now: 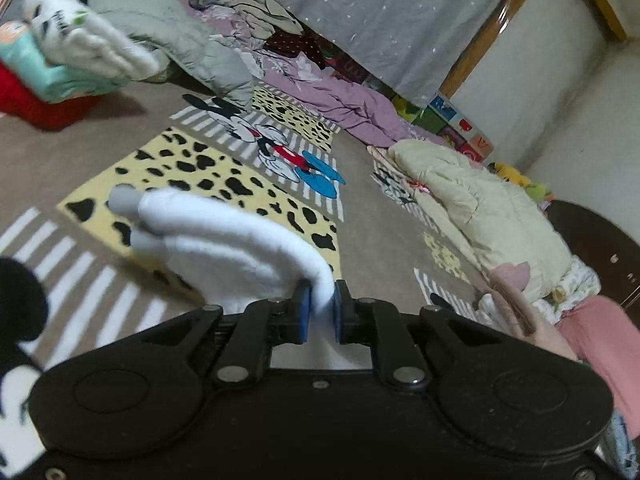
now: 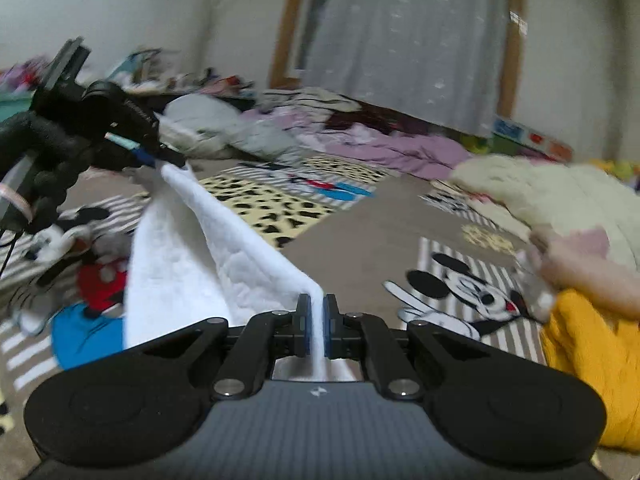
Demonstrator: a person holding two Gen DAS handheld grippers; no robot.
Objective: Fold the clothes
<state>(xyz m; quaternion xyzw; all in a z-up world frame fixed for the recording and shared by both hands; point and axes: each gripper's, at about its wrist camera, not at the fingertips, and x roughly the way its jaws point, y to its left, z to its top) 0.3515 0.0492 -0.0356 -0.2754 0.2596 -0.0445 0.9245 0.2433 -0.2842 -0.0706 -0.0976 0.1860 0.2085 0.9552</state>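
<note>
A white fleece garment [image 1: 240,240] hangs stretched between my two grippers above the cartoon rug [image 1: 224,176]. My left gripper [image 1: 322,292] is shut on one edge of it, and two grey cuffs [image 1: 124,200] stick out at the far end of the cloth. In the right wrist view the same white garment [image 2: 180,264] runs from my right gripper [image 2: 318,300], shut on its near corner, up to the left gripper [image 2: 158,160] at the upper left. The cloth sags in a fold between them, off the floor.
A stack of folded clothes [image 1: 80,36] stands at the far left on a red item [image 1: 36,108]. A grey-green jacket [image 1: 168,40] and purple bedding [image 1: 340,92] lie behind the rug. A cream quilted jacket [image 1: 480,208], a pink garment [image 1: 600,340] and a yellow garment [image 2: 592,360] lie on the right.
</note>
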